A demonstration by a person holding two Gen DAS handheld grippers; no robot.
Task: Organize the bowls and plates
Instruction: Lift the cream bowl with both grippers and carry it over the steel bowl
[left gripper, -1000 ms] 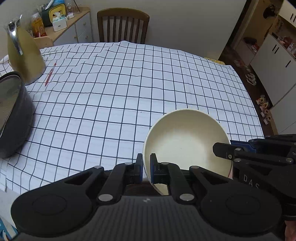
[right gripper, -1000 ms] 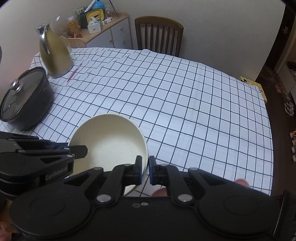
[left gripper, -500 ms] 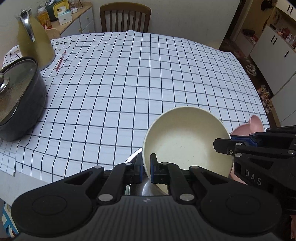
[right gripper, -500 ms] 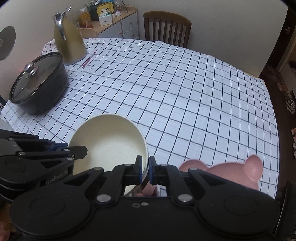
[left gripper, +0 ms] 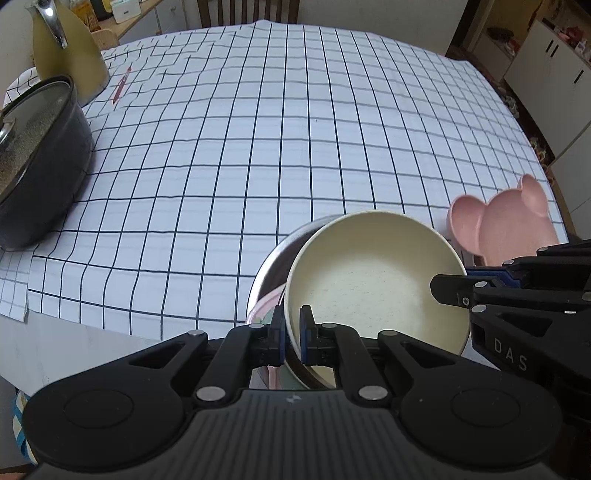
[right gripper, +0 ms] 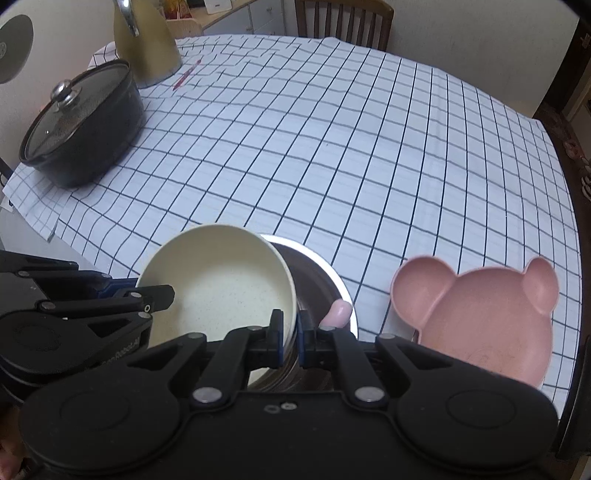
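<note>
Even, soft indoor light, moderately bright, slightly cool cast on the checked cloth (left gripper: 258,129). No hard shadows; only a faint soft one under the black pot (right gripper: 85,129) at 9 o'clock. Small glare spots on the pot's lid knob and on the kettle handle (left gripper: 51,18) at 11 o'clock. Strong fisheye bend: grid lines bow outward, corners vignette to black. Centre sharp; edges of both views soften. Doorway at 2 o'clock in the right wrist view dim. Black bodies of the tongs low, little detail.
</note>
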